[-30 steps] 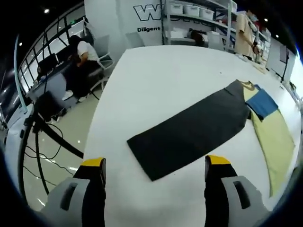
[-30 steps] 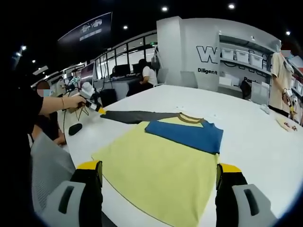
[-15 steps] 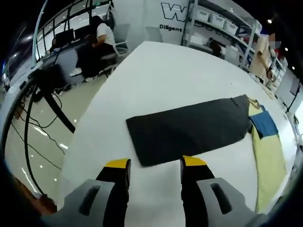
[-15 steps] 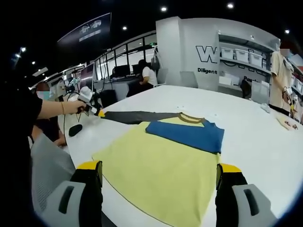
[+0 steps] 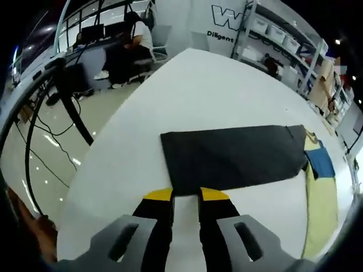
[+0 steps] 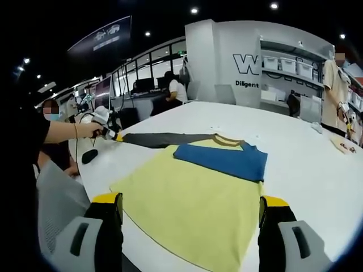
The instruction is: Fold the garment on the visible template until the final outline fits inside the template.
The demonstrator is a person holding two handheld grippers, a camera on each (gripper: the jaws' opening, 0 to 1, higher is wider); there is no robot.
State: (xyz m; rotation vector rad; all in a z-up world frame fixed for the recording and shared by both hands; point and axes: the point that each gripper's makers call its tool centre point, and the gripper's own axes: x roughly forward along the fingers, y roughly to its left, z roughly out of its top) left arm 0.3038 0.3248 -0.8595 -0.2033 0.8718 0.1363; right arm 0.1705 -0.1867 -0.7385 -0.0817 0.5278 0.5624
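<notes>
Left claw [image 5: 185,195] narrowed almost closed; right claw [image 6: 190,205] spread wide — hand [image 6: 92,131] grips left claw.

White bench [image 6: 317,164] in an open hall. Beyond its far end, a white wall [image 6: 227,62] with dark lettering; shelving [image 6: 292,68] with white bins beside it. Dark ceiling, round spotlights [image 6: 196,10]. Glossy pale floor [image 5: 51,153].

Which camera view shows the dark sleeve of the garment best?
The left gripper view: the dark sleeve lies flat just beyond the left gripper, its whole outline clear on the white table. In the right gripper view the same sleeve is only a thin far strip beside the yellow body.
</notes>
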